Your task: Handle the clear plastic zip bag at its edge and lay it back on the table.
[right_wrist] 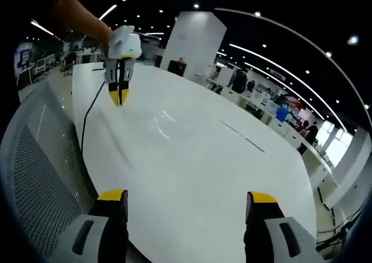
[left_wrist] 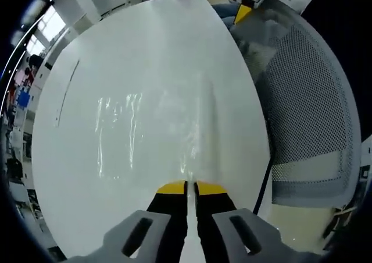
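**Left jaws pinched on the bag's edge, right jaws wide apart**

Between the yellow tips of the left gripper (left_wrist: 190, 187), the jaws stand almost together, clamped on the near edge of the clear plastic zip bag (left_wrist: 151, 132). From that pinch the bag spreads away over the white table (left_wrist: 87, 176), its film showing as pale streaks and glints; whether the far part lies flat or hangs just above the top cannot be told. A grey mesh chair back (left_wrist: 308, 117) stands just beside the table's edge, and a dark cable (left_wrist: 264, 178) hangs down between them.

In the right gripper view, the right gripper (right_wrist: 186, 202) has its jaws wide apart, holding nothing, over the near part of the table. Well beyond it, the left gripper points down at the table top, with a person's arm (right_wrist: 78, 16) above it.
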Motion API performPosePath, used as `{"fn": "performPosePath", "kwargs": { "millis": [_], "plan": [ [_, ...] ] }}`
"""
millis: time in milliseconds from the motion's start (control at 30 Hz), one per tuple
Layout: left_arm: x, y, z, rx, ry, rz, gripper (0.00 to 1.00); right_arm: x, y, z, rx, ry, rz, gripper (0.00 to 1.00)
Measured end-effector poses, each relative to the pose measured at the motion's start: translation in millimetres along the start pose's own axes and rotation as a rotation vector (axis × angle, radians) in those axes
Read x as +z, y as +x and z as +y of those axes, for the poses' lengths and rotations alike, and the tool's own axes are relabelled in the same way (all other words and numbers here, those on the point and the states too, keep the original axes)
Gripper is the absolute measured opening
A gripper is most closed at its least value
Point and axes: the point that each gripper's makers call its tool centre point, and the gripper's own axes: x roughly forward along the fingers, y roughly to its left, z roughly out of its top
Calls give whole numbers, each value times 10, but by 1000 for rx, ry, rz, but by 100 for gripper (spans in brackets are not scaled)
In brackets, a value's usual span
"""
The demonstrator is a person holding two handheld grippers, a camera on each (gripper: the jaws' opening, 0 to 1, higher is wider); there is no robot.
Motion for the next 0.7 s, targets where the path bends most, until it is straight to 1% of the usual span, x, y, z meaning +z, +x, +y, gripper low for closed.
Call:
{"fn": "performPosePath", "kwargs": {
  "millis": [133,267,433,700],
  "plan": [
    [41,-35,-29,-4,-24,-16,1,82,32,54,25,2,-6,83],
    [100,-80,-53,-2,-21,-34,1,202,50,107,49,11,-31,82],
    [157,-114,-69,-7,-13,-40,0,314,110,174,80,-8,-48,76],
    [280,-183,-98,-14,-24,-60,0,518,228,313,140,-18,-82,70]
  ]
}}
